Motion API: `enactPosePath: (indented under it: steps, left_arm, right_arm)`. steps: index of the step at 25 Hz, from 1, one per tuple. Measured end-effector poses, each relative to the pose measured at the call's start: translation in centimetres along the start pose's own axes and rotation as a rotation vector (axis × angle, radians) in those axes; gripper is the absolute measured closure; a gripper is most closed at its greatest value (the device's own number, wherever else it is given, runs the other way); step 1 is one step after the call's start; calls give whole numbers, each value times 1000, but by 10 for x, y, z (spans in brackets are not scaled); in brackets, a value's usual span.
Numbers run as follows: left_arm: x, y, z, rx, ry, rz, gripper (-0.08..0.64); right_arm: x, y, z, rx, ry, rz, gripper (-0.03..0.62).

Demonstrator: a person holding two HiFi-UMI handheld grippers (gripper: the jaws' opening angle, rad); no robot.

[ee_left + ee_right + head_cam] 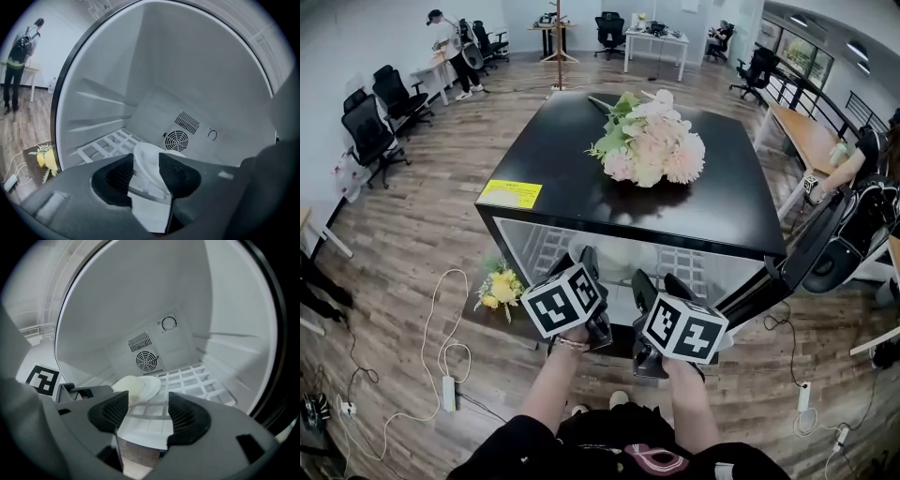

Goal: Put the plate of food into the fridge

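Observation:
The fridge (pixel 581 202) is a low black-topped box whose white inside (pixel 140 310) fills both gripper views. A white plate (pixel 149 386) with pale food (pixel 127 387) lies on the white wire rack (pixel 197 380) near the back fan. My left gripper (pixel 146 168) stands open inside the fridge, with the plate's (pixel 149 159) rim in the gap between its jaws. The right gripper view shows that left gripper (pixel 84 392) at the plate's left edge. My right gripper (pixel 147 411) is open and empty, a short way in front of the plate. The head view has both grippers (pixel 581 267) (pixel 661 286) at the fridge opening.
A bunch of pink and white flowers (pixel 649 141) lies on the fridge top. The fridge door (pixel 825 248) hangs open at the right. Yellow flowers (pixel 500 289) and cables with a power strip (pixel 448 392) lie on the wooden floor at the left. A person (pixel 450 47) stands far back.

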State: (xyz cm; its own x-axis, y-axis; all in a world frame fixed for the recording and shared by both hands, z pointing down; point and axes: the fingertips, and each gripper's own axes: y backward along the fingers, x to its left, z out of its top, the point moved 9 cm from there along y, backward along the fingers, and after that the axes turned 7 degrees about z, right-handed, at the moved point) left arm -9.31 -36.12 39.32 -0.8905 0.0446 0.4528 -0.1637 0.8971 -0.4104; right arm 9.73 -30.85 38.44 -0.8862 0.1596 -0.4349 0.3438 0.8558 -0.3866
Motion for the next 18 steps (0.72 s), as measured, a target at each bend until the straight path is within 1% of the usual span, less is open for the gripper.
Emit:
enactPosePath:
  steps: [1, 3, 6, 9, 11, 12, 15, 17, 18]
  left_arm:
    - [0, 0, 0, -8, -20, -1, 389]
    - [3, 1, -1, -21, -48, -1, 322]
    - [5, 2, 1, -26, -54, -16, 269]
    - [6, 4, 0, -38, -61, -23, 259]
    - [6, 8, -2, -44, -83, -28, 259]
    - [5, 12, -4, -49, -97, -43, 258]
    - [5, 31, -8, -86, -171, -107, 259]
    - [5, 42, -13, -102, -223, -122, 259]
    - [5, 46, -17, -102, -244, -125, 259]
  right_arm:
    - [0, 1, -1, -1, -2, 0, 325]
    - [0, 2, -2, 0, -7, 0, 325]
    - [0, 4, -4, -4, -11, 0, 325]
    - [1, 6, -3, -22, -4, -5, 325]
    - [1, 9, -3, -42, 9, -11, 325]
    - [1, 11, -4, -51, 18, -12, 323]
    - [3, 16, -7, -64, 51, 0, 314]
    - [2, 20, -10, -68, 59, -3, 317]
    - [2, 23, -11, -72, 61, -4, 329]
